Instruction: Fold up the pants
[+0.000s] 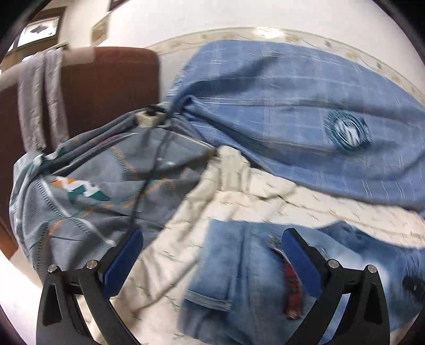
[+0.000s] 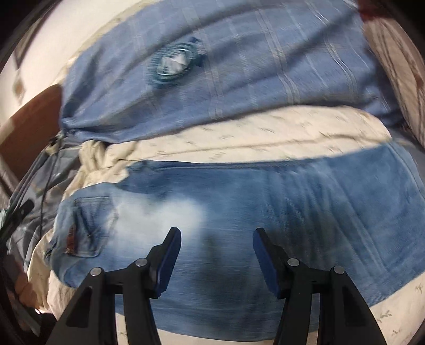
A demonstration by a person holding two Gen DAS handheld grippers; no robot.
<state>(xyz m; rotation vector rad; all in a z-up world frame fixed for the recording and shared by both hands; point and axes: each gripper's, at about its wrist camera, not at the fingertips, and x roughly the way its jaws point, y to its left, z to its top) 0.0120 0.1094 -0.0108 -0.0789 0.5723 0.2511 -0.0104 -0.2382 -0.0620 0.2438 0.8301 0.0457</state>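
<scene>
While the right wrist view looks almost straight down on the pants (image 2: 265,201), the left wrist view takes in far more of the room. Only the left view shows the grey patterned pillow (image 1: 87,185) at 9 o'clock, a black cable (image 1: 148,172) trailing over it, the brown headboard (image 1: 111,87) at 10 o'clock with a grey towel (image 1: 39,98) hung beside it, and the pale wall (image 1: 186,21) at 12 o'clock. Only the right view shows the jeans spread across nearly the full width of the cream bedsheet (image 2: 265,132), with a back pocket (image 2: 90,225) at 9 o'clock and a faded whitish patch near the middle. Both views share the blue checked blanket (image 1: 292,106) with its round emblem (image 1: 348,132), lying beyond the pants toward 12 to 1 o'clock.

In the left view the pants (image 1: 239,265) lie at 5 to 6 o'clock, one folded edge and a reddish label near the right finger. The left tool (image 1: 209,254) stands wide open, gripping nothing; its left finger is over the cream sheet, its right finger over the denim. The right tool (image 2: 216,252) is likewise wide open and holds nothing, both blue pads (image 2: 170,262) poised over the denim. Motion blur makes it hard to say whether either tool actually touches the cloth.
</scene>
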